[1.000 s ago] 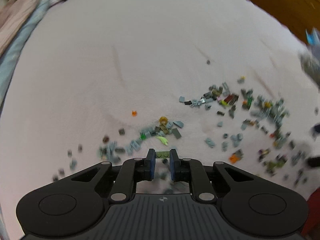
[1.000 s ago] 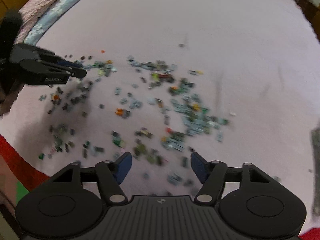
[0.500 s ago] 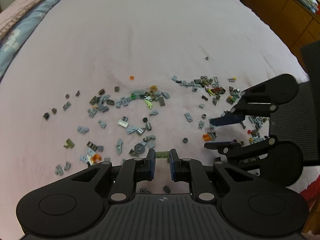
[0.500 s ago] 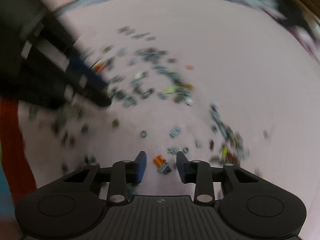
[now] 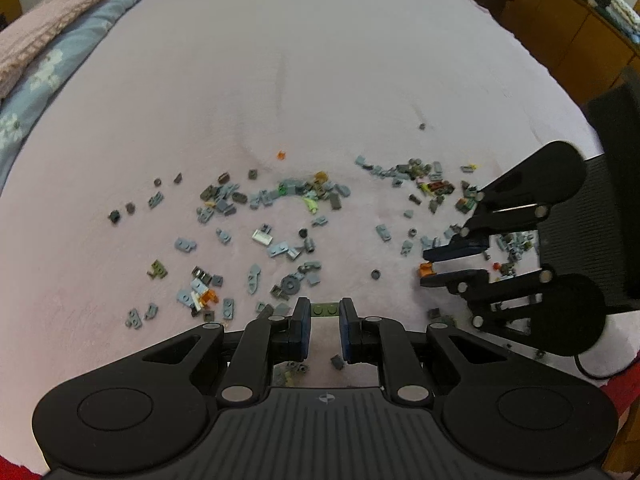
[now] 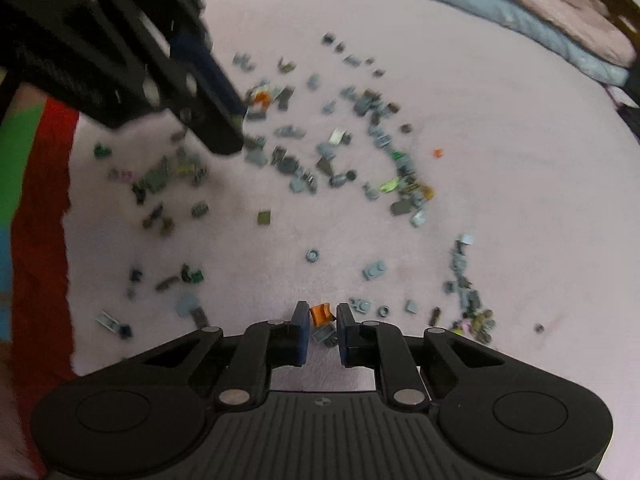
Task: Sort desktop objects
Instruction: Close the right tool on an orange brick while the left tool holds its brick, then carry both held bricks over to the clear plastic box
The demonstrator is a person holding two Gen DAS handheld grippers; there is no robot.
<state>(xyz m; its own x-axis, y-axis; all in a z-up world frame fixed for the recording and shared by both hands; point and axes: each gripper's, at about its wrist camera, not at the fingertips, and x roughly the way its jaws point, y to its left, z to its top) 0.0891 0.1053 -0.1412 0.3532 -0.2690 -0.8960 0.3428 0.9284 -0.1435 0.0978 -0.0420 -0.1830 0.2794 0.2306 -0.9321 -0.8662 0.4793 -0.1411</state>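
- A pale pink, soft, short-piled bed cover (image 5: 320, 80) carries a loose scatter of small toy building pieces (image 5: 256, 236): mostly flat grey studded plates, with a few round dark ones and odd orange and lime bits.
- Along one edge lie a blue floral quilt (image 5: 60, 64) and a knitted pink blanket (image 5: 36, 36).
- Both tools are matte black plastic with ribbed bodies, linked arms and blue pads.
- The left hand-held gripper (image 5: 325, 310) is closed on a flat olive-green plate (image 5: 325, 309) with 2 studs. The plate spans the narrow gap between the tips, lifted above the cover.
- The right hand-held gripper (image 6: 319, 314) has just been closing its jaws, and they now pinch a small orange brick (image 6: 320, 313) at the tips. Grey pieces (image 6: 326, 335) lie on the cover just beneath it.
- In the left wrist view the right tool comes in from the right, tips pointing left, the orange brick (image 5: 426, 270) showing at its very end.
- In the right wrist view the left tool fills the upper left corner, blurred, over the denser part of the scatter.
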